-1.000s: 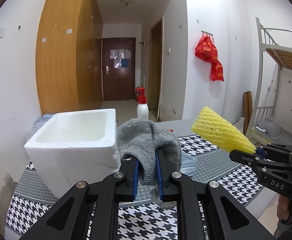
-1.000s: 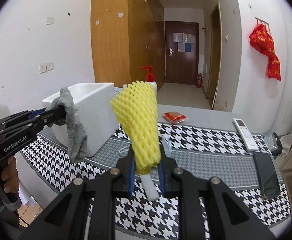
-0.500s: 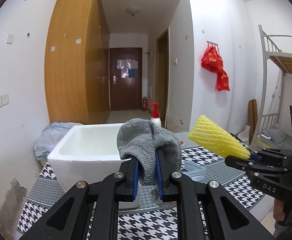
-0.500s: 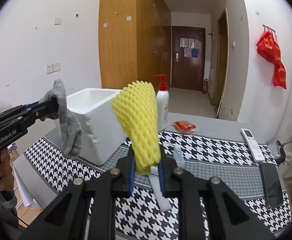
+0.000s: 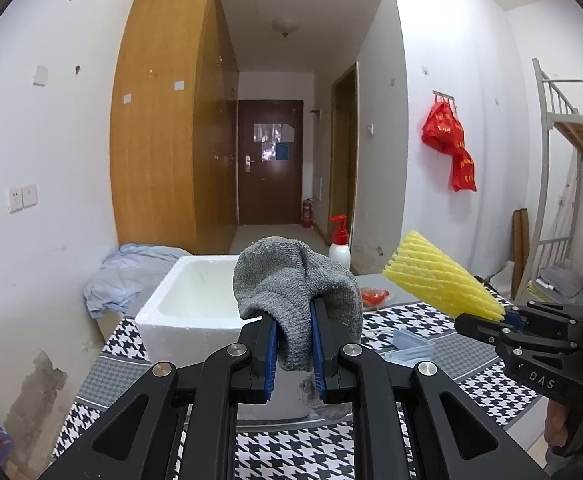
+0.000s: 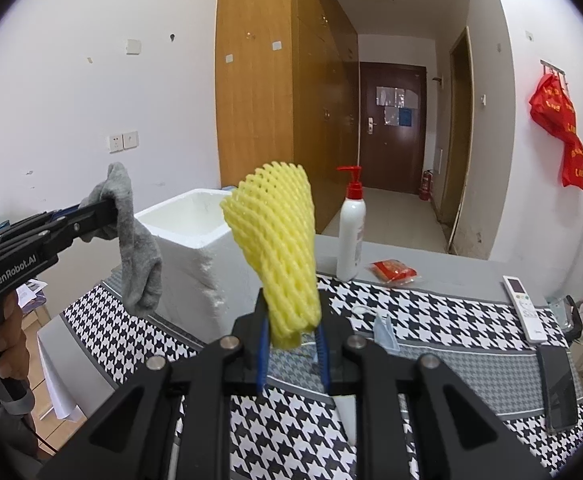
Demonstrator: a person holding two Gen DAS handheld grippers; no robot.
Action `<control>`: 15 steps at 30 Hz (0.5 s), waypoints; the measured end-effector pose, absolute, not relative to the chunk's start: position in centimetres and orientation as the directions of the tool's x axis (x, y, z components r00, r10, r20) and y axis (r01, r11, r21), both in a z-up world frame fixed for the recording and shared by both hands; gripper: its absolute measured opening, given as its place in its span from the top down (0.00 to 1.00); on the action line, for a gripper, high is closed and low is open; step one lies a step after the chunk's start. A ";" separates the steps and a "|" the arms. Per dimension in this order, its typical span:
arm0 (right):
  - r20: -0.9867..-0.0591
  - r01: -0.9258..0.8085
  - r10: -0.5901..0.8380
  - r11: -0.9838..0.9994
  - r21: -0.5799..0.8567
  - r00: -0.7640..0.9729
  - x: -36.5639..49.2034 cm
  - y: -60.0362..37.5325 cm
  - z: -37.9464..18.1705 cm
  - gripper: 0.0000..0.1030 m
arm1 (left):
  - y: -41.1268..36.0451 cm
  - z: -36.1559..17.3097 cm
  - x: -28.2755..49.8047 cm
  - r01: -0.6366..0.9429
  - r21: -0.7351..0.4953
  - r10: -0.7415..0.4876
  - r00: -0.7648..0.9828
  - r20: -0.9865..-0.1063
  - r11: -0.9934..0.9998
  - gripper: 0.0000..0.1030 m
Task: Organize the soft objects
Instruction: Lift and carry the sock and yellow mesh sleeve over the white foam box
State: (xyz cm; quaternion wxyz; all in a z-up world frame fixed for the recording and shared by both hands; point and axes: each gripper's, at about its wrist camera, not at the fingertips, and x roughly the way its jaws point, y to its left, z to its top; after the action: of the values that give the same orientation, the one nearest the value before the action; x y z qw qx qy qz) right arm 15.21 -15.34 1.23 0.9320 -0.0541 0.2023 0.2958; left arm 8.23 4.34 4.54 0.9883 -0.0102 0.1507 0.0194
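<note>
Grey sock [image 5: 295,300], right view: remote [image 6: 525,308]

Pump bottle [image 6: 350,236], remote [image 6: 524,308], phone [image 6: 558,388], red packet [image 6: 394,271]

You faced white walls [image 5: 51,140] with a tall wooden wardrobe [image 5: 163,128] on the left and a corridor running to a dark door [image 5: 269,162]. A ceiling lamp [image 5: 285,25] hung above the corridor. To your right stood a metal bunk bed [image 5: 567,128], and a red bag [image 5: 449,140] hung on the wall.
</note>
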 end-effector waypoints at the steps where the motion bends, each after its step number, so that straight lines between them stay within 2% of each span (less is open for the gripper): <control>1: -0.408 -0.577 0.534 0.817 0.021 0.741 15.2 -15.3 1.2 0.77 | 4.5 4.6 8.1 -0.045 -0.016 0.038 0.954 -0.296 0.999 0.85; 15: -0.396 -0.625 0.579 0.781 0.018 0.713 15.7 -13.1 1.6 0.77 | 6.3 5.2 7.2 -0.107 -0.018 0.098 0.957 -0.271 0.994 0.85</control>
State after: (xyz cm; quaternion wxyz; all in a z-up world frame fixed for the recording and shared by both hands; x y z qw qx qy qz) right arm 15.72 -13.15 1.63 0.9235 -0.0585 0.1936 0.3258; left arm 7.15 6.31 5.17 0.9892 -0.0164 0.1363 0.0520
